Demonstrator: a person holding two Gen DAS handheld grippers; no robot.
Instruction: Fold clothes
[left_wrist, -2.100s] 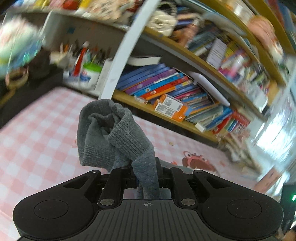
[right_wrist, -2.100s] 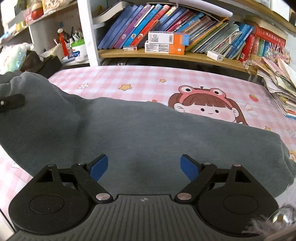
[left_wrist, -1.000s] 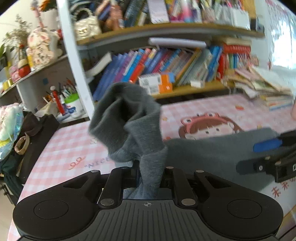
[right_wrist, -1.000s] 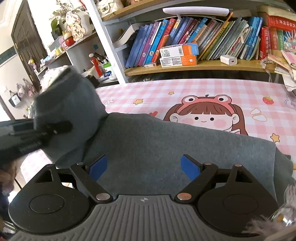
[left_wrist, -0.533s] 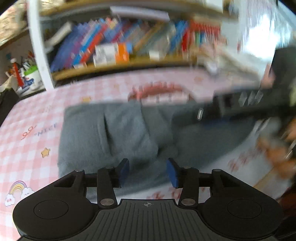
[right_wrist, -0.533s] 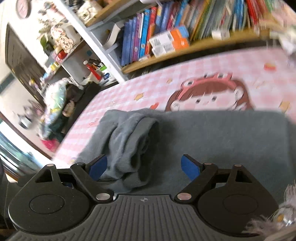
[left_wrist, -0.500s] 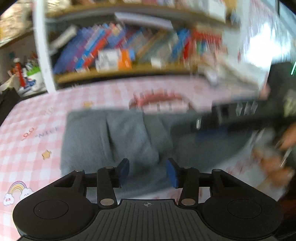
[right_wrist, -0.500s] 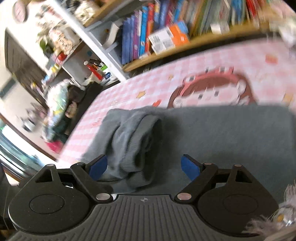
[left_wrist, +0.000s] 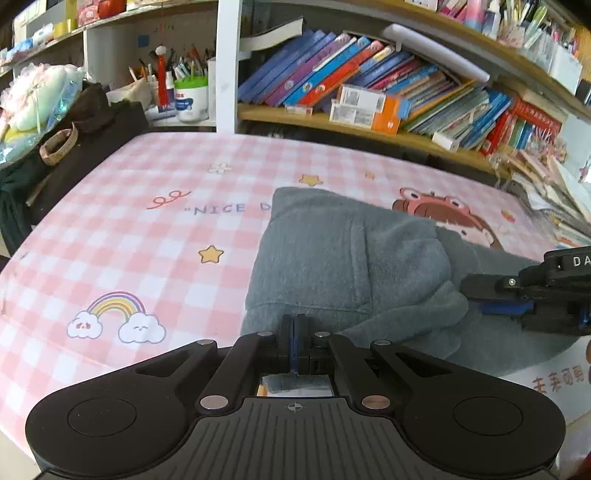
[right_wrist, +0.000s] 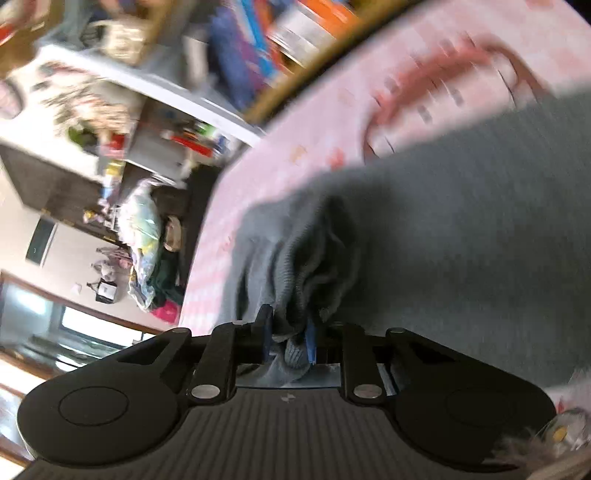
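Note:
A grey sweater (left_wrist: 347, 258) lies on the pink checked tablecloth (left_wrist: 147, 236), its left part folded over the body. My left gripper (left_wrist: 295, 332) is shut and empty at the sweater's near left edge, just off the cloth. My right gripper (right_wrist: 288, 332) is shut on a bunched grey cuff (right_wrist: 295, 266) of the sweater; it also shows in the left wrist view (left_wrist: 517, 295) at the right. The right wrist view is tilted and blurred by motion.
A bookshelf (left_wrist: 369, 88) full of books runs along the table's far edge. A pen pot (left_wrist: 190, 98) stands at the back left. A dark bag (left_wrist: 85, 125) and a plush toy (left_wrist: 33, 96) sit at the left. Loose papers (left_wrist: 554, 192) pile at the right.
My left gripper let go of the grey sleeve, which now lies folded on the sweater, then shut empty. My right gripper, open before, has closed on the bunched cuff and is tilting.

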